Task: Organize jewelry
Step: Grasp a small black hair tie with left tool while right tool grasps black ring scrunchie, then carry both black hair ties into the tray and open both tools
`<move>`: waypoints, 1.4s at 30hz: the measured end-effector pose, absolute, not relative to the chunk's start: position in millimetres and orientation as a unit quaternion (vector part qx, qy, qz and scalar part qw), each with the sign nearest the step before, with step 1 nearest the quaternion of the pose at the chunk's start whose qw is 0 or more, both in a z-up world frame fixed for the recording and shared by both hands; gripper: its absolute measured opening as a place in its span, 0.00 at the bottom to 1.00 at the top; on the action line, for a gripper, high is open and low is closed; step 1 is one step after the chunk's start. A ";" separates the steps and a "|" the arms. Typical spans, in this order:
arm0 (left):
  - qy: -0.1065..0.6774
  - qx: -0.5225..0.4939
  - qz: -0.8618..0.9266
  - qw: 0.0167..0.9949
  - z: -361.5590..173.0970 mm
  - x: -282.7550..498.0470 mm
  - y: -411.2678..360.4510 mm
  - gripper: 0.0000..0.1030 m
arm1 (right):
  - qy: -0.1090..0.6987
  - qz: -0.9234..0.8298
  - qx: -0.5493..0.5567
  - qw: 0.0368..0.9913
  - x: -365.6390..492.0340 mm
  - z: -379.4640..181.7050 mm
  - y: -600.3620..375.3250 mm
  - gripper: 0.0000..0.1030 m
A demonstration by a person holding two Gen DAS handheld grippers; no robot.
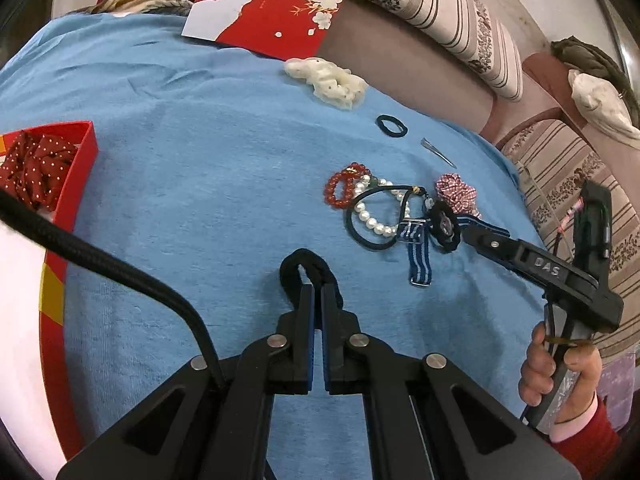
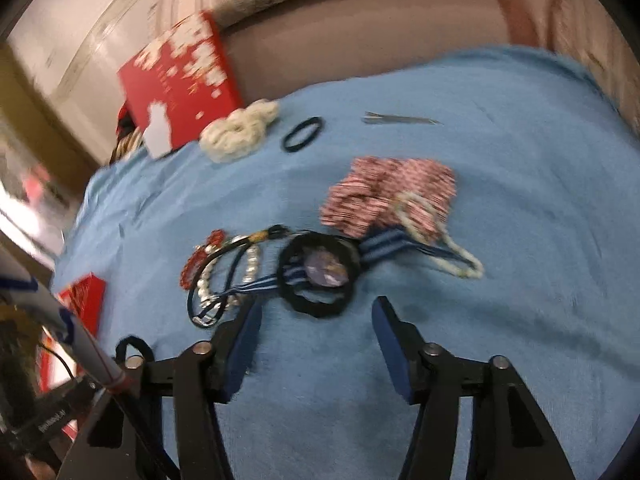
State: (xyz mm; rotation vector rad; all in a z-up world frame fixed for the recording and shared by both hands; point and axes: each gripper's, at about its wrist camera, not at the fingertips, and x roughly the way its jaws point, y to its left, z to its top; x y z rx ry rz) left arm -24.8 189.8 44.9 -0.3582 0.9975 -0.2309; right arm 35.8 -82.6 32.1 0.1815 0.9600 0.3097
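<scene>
Hair tie (image 1: pixel 306 270), soft and floppy, is pinched in the left gripper (image 1: pixel 316 292) near the red box (image 1: pixel 86 148). Right gripper (image 2: pixel 316 332) hangs spread and empty over the watch (image 2: pixel 320 276); grab its strap.

A: Where could a gripper pass?
B: The blue cloth (image 1: pixel 180 184) lies bare between the red box (image 1: pixel 80 168) and the jewelry pile (image 1: pixel 384 212).
A: Obstacles?
B: That tangled pile, and farther back a hair tie (image 1: pixel 392 125) and clip (image 1: pixel 438 152).

Blue cloth (image 1: pixel 180 160): matt, soft nap. Red box (image 1: pixel 80 184): smooth card. Pearl bracelet (image 1: pixel 376 216): glossy beads. Red bracelet (image 1: pixel 338 188): translucent, shiny beads. Hair tie (image 1: pixel 391 125): matt black elastic. Clip (image 1: pixel 438 152): bright metal. Gingham scrunchie (image 2: pixel 384 196): woven cloth. Gripper pads (image 2: pixel 394 344): matt blue rubber.
</scene>
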 end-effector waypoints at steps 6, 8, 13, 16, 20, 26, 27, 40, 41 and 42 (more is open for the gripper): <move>0.477 -0.192 -0.112 0.850 36.6 -23.8 197.6 0.02 | 0.456 0.122 -0.001 0.882 51.7 23.3 -47.6 0.36; 0.476 -0.197 -0.113 0.850 37.3 -24.2 199.0 0.02 | 0.460 0.117 -0.015 0.880 58.6 16.8 -41.7 0.34; 0.471 -0.200 -0.116 0.851 41.6 -26.4 199.7 0.02 | 0.454 0.107 -0.051 0.883 62.1 16.8 -34.2 0.08; 0.464 -0.203 -0.117 0.854 47.6 -29.4 201.3 0.02 | 0.456 0.111 -0.033 0.882 57.7 25.2 -40.1 0.07; 0.449 -0.209 -0.118 0.861 60.8 -35.7 207.3 0.02 | 0.445 0.122 -0.011 0.887 38.4 48.5 -44.7 0.07; 0.412 -0.213 -0.104 0.880 89.4 -50.2 228.4 0.02 | 0.429 0.168 0.016 0.887 5.0 93.5 -29.3 0.07; 0.403 -0.211 -0.093 0.886 95.7 -54.7 236.7 0.02 | 0.428 0.176 0.017 0.886 1.0 98.2 -23.5 0.07; 0.396 -0.302 0.074 0.864 98.9 -88.7 407.6 0.02 | 0.439 0.316 -0.052 0.840 -47.7 109.8 157.4 0.07; 0.398 -0.313 0.085 0.858 94.2 -90.4 420.3 0.02 | 0.438 0.323 -0.060 0.837 -49.1 108.0 170.1 0.07; 0.400 -0.324 0.094 0.853 89.8 -91.9 432.4 0.02 | 0.440 0.335 -0.071 0.830 -50.9 105.0 191.9 0.07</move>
